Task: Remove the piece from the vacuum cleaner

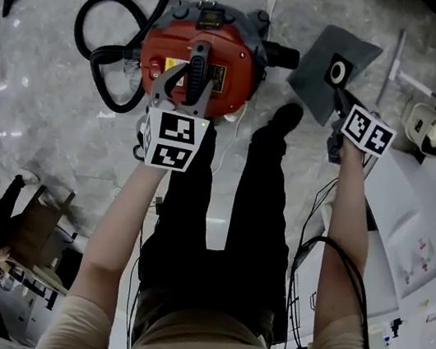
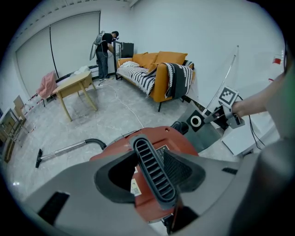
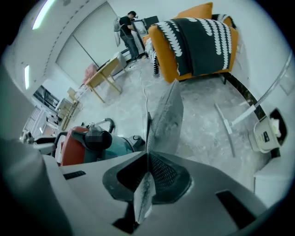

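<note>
Vacuum cleaner (image 1: 227,54) on marble floor (image 1: 40,96), sofa (image 2: 157,85) beyond, left tool (image 1: 187,89) clamping handle (image 2: 154,170), right tool (image 1: 341,101) pinching bag (image 1: 322,58)

bright, even light; edges perhaps warped

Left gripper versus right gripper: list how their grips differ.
The left gripper clamps the thick, ribbed black handle atop the red vacuum cleaner; the right gripper pinches a thin, flat grey piece. The left gripper sits over the vacuum cleaner; the right gripper is off to its side, clear of it. Both are shut on something.
</note>
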A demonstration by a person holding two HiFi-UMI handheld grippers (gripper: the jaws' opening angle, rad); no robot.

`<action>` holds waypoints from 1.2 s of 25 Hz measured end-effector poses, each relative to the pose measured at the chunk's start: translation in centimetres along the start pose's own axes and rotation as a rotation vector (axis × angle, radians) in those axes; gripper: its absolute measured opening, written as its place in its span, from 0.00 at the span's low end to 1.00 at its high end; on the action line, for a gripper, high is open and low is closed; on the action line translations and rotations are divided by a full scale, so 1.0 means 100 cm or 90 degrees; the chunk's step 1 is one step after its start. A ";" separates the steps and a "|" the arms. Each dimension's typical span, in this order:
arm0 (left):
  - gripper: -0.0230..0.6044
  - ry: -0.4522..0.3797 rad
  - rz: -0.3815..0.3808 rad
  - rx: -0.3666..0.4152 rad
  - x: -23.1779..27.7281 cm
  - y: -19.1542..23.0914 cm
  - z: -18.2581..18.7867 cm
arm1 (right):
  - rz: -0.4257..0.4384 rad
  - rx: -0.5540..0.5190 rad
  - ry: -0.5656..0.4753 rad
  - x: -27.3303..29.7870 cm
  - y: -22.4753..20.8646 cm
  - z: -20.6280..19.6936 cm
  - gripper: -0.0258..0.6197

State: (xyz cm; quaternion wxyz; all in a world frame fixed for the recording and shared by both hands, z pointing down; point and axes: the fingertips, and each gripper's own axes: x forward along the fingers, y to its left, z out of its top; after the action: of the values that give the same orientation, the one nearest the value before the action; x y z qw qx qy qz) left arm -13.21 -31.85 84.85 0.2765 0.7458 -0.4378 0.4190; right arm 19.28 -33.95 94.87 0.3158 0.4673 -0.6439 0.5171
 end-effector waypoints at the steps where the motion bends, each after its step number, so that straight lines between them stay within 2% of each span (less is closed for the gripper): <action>1: 0.33 0.000 0.003 0.001 0.000 0.000 0.000 | 0.009 0.020 -0.007 -0.001 -0.001 -0.001 0.08; 6: 0.33 0.006 0.009 0.004 0.000 -0.001 0.000 | 0.045 0.085 -0.041 -0.007 -0.008 -0.004 0.08; 16: 0.33 0.020 0.029 0.005 0.002 0.001 -0.002 | 0.173 0.248 -0.123 -0.025 -0.020 -0.009 0.08; 20: 0.33 0.034 0.045 0.010 0.001 0.002 -0.001 | 0.196 0.268 -0.148 -0.038 -0.026 -0.009 0.08; 30: 0.33 0.107 0.085 0.010 0.002 0.005 -0.007 | 0.192 0.250 -0.141 -0.082 -0.042 -0.017 0.08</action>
State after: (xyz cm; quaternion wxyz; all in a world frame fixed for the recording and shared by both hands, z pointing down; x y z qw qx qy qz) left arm -13.89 -31.61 85.39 0.2776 0.6794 -0.4587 0.5010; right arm 26.01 -30.23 89.59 0.0668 0.4722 -0.6242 0.6188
